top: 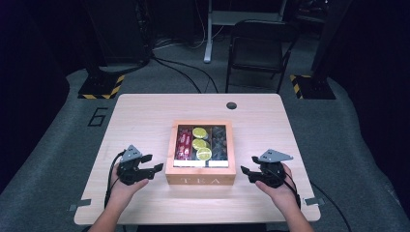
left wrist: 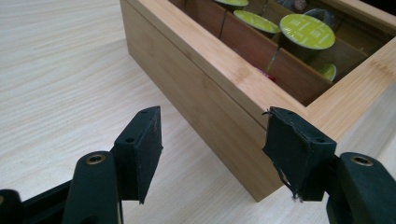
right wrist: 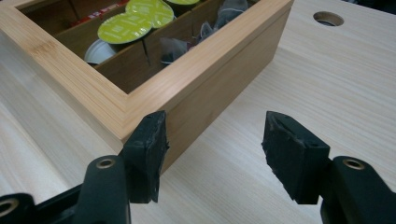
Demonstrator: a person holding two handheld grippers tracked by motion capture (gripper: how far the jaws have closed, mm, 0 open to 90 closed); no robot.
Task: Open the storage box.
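Nearest the lens, the left tongs [left wrist: 212, 156] stand released with jaws spread at the near left corner of the wooden tea box [top: 200, 176]; the right tongs [right wrist: 212, 156] are released too, at its near right corner. The box sits mid-surface [top: 145, 116], between both hands. It looks stiff, smooth-walled and moderately heavy, with green-lidded capsules [top: 199, 143] loose inside. I would pinch each side wall over the rim and keep it level.

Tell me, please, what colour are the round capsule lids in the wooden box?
Lime green capsule lids, clearest in the left gripper view.
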